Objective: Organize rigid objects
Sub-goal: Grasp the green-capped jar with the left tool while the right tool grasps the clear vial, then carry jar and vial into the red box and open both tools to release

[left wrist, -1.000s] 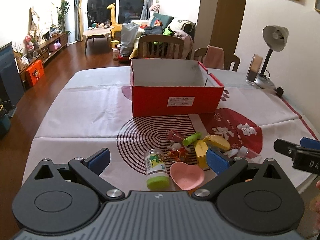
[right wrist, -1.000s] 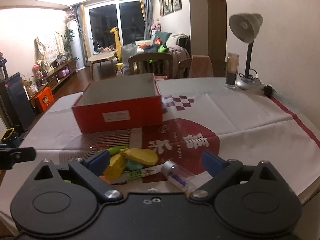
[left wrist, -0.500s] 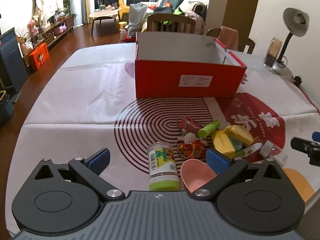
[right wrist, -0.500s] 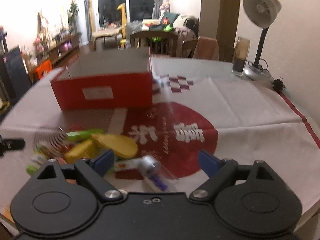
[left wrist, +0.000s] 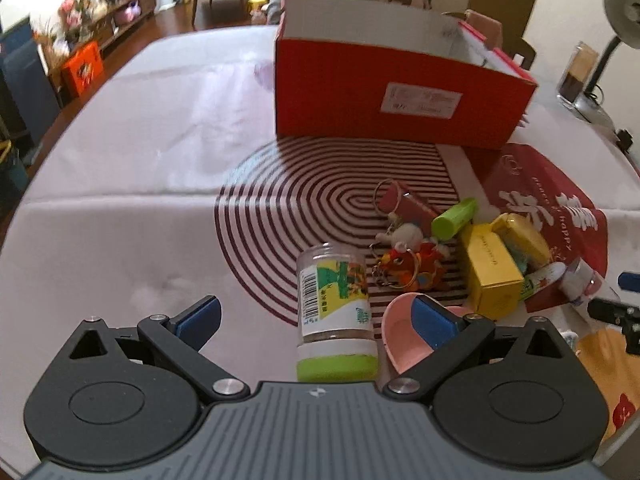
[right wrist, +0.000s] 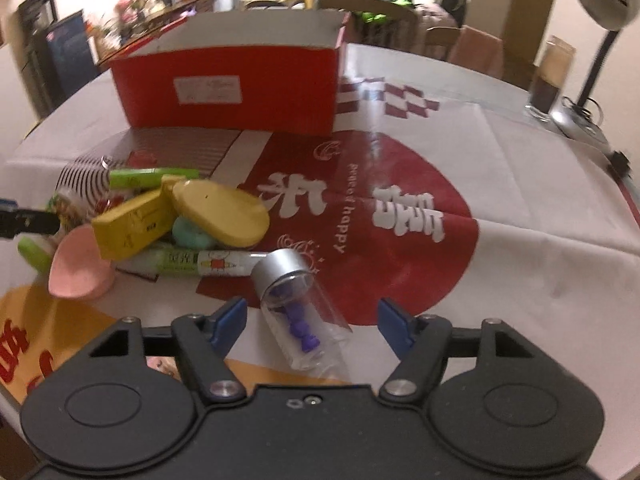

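Right claw [right wrist: 312,318] closing around the vial [right wrist: 298,306], pads not touching; left claw [left wrist: 316,318] released, astride the jar [left wrist: 335,312], lower centre.

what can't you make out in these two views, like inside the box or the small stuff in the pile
- Red box floor: both views, hidden by its front wall.
- Box label text: both views, blurred.
- Teal thing: right view, mostly under the yellow case.
- Glass vial far end: right view, behind the right gripper body; jaws closing, not touching.
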`<state>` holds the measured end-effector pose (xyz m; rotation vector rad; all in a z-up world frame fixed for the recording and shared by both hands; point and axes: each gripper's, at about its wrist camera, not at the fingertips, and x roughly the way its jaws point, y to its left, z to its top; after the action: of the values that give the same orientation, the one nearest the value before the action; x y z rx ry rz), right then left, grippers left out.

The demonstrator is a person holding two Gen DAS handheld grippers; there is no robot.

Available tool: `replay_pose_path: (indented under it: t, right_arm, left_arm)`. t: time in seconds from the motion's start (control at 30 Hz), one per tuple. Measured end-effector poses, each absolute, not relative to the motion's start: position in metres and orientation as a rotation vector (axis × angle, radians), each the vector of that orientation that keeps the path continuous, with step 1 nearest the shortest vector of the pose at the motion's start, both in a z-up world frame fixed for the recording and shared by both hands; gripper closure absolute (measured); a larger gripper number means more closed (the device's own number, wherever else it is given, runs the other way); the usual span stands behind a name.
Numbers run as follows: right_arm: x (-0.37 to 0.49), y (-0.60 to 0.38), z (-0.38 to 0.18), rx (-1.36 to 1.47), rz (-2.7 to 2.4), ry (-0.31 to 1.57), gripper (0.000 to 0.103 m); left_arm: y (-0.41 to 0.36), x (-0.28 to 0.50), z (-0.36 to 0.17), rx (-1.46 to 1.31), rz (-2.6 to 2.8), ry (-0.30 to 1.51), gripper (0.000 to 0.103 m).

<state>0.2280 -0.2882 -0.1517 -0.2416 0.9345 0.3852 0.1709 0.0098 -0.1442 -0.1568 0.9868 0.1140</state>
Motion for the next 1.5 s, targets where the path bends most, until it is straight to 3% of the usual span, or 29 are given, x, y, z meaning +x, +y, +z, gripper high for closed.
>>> replay_pose_path:
  t: [0.07, 0.27, 0.3, 0.4, 0.63, 0.8, 1.5]
  right_arm:
    - [0.231, -0.286, -0.157, -0.282, 0.394, 0.939, 0.035]
    - [0.238, -0.285, -0.165, -0.310, 0.433, 0.967, 0.052]
    - [0.238, -0.285, -0.166, -0.308, 0.437, 0.971, 0.053]
    - [0.237, -0.284, -0.167, -0.316, 0.441, 0.970, 0.053]
    - [0.236, -0.284, -0.165, -0.311, 0.441, 0.972, 0.059]
    - [0.234, -0.285, -0.163, -0.286, 0.422, 0.969, 0.061]
    - [0.226, -0.285, -0.103, -0.122, 0.350, 0.859, 0.063]
  left_arm:
    - [0.013, 0.174, -0.148, -0.164, 0.118, 1.000, 0.007]
    - [0.012, 0.180, -0.153, -0.170, 0.115, 1.013, 0.015]
    - [0.012, 0.181, -0.154, -0.171, 0.108, 1.019, 0.022]
    - [0.012, 0.182, -0.155, -0.194, 0.091, 1.034, 0.027]
    - [0.012, 0.182, -0.156, -0.238, 0.053, 1.040, 0.057]
    - [0.015, 0.179, -0.154, -0.254, 0.052, 1.029, 0.061]
    - [0.035, 0.162, -0.118, -0.283, 0.088, 0.988, 0.061]
